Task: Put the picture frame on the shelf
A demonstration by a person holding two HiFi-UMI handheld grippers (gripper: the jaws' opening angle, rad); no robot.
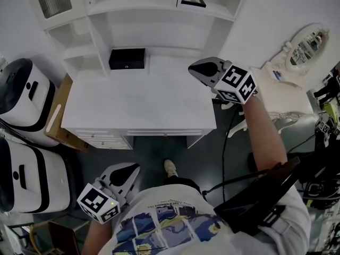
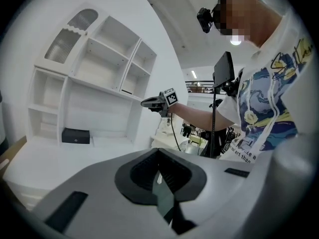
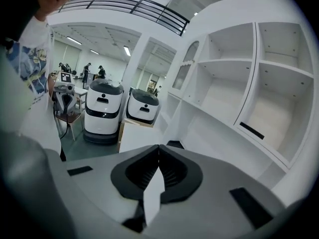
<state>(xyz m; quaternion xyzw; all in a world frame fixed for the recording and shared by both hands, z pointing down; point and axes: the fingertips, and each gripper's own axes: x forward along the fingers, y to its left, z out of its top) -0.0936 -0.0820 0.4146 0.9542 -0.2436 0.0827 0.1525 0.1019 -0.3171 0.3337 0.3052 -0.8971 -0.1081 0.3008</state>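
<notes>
Frame (image 1: 193, 0) lies on shelf (image 1: 218, 5), well above and beyond right gripper (image 1: 194, 69) (jaws pressed together, nothing between).

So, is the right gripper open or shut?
Shut. In its own view the right gripper has jaw tips touching, nothing held between them.

The white desk (image 1: 138, 105) bears a black box (image 1: 127, 58) left of the fingers of the right gripper (image 1: 192, 68), and the shelf (image 1: 212, 10) beyond holds a picture frame (image 1: 193, 0).
</notes>
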